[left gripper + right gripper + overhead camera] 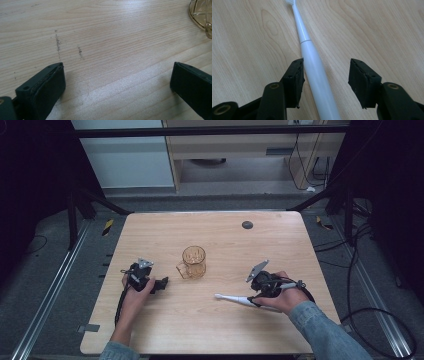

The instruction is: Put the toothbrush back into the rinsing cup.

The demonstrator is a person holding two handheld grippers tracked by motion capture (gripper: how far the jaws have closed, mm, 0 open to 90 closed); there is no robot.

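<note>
A white electric toothbrush (235, 298) lies flat on the wooden table (200, 330), its head pointing left. My right gripper (254, 299) sits low over its handle. In the right gripper view the handle (312, 67) runs between the jaws of this gripper (327, 62): the left pad is against it and the right pad stands apart, so the gripper is open. An amber glass mug (193, 262) stands upright mid-table, handle to the left. My left gripper (162, 284) rests left of the mug, open over bare wood (117, 66). The mug's base (200, 15) shows at the top right of the left gripper view.
A small dark round disc (247, 225) lies near the table's far edge. Beyond the table are dark frame bars, floor cables at the right and a light cabinet at the back. Bare wood stretches between the mug and the toothbrush.
</note>
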